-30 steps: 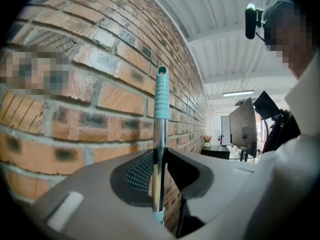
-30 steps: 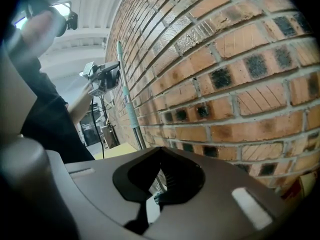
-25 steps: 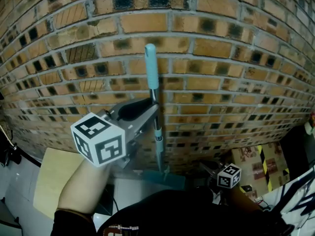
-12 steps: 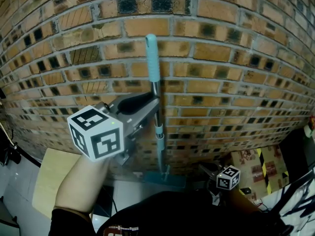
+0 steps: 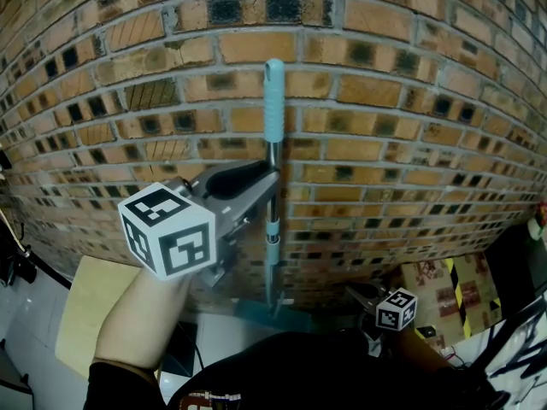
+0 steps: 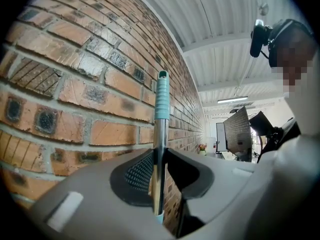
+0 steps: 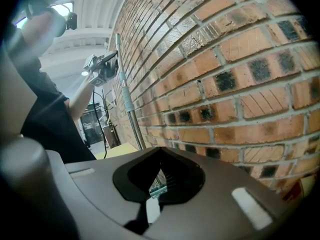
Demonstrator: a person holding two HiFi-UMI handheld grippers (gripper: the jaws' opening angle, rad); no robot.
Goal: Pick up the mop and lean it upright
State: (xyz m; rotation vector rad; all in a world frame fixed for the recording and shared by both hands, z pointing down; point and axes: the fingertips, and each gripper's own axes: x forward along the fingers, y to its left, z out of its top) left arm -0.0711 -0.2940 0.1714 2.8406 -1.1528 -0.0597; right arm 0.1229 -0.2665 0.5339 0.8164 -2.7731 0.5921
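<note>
The mop stands almost upright against the brick wall (image 5: 385, 101), its teal grip (image 5: 273, 101) at the top and its teal head (image 5: 291, 316) on the floor. My left gripper (image 5: 272, 182) is shut on the metal pole just below the grip. In the left gripper view the pole (image 6: 160, 149) runs up between the ribbed pads, pinched by the left gripper (image 6: 159, 176). My right gripper (image 5: 355, 295) hangs low, to the right of the mop head and apart from it. The right gripper (image 7: 159, 184) has its jaws a narrow gap apart, holding nothing. The mop pole (image 7: 127, 101) shows beyond them.
A tan board (image 5: 85, 314) lies on the floor at the left. A cardboard box with yellow-black tape (image 5: 444, 289) sits at the right by the wall's foot. Pale floor tiles (image 5: 21, 357) show at the lower left. A dark screen (image 6: 240, 134) stands further along the wall.
The top of the mop has swung a little to the right, so the pole stands straighter along the wall. My left gripper has kept its grip. The right gripper has not moved.
</note>
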